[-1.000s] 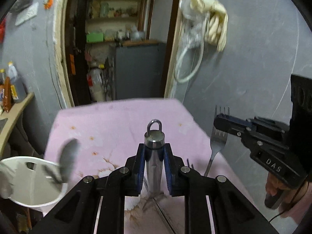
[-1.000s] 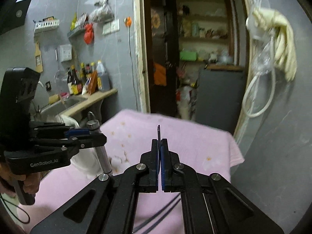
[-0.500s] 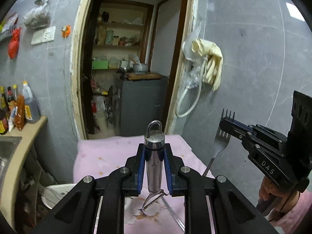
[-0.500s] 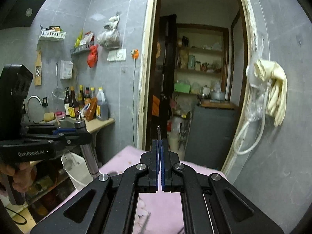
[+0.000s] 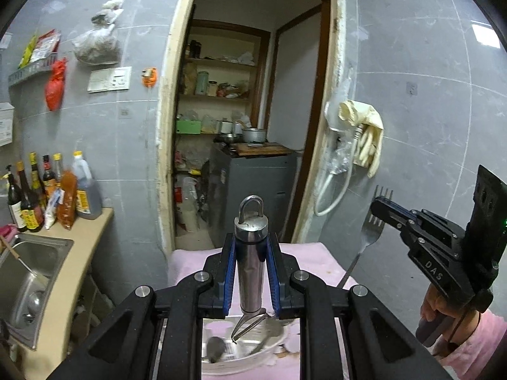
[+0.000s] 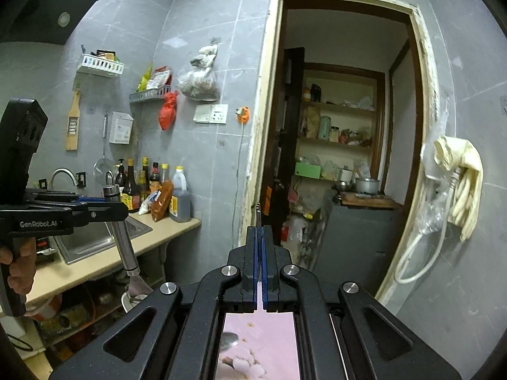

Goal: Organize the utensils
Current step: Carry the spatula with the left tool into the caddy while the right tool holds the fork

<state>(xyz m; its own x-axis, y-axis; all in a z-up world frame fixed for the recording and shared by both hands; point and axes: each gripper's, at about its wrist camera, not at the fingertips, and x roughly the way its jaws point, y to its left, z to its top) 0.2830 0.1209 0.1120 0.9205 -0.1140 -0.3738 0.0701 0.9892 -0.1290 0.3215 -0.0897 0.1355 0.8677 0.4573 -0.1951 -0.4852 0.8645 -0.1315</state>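
Note:
My left gripper point(image 5: 250, 250) is shut on a steel utensil handle point(image 5: 252, 269) with a hanging loop on top; it stands upright, high above a white basket point(image 5: 253, 356) that holds a spoon and other utensils. The same gripper point(image 6: 104, 210) and handle point(image 6: 122, 237) show at the left of the right wrist view. My right gripper point(image 6: 260, 237) is shut on a fork, seen edge-on point(image 6: 258, 213). In the left wrist view the fork point(image 5: 370, 234) is held tines up by that gripper point(image 5: 380, 207) at the right.
A pink flowered cloth point(image 5: 310, 259) covers the table below. A counter with a steel sink point(image 5: 25, 269) and several sauce bottles point(image 5: 47, 196) lies to the left. An open doorway point(image 5: 247, 126) to a pantry is ahead. Rubber gloves point(image 5: 364, 136) hang on the right wall.
Both grippers have risen and tilted up with their utensils. The table has dropped low in both views and the white basket now sits under the left gripper.

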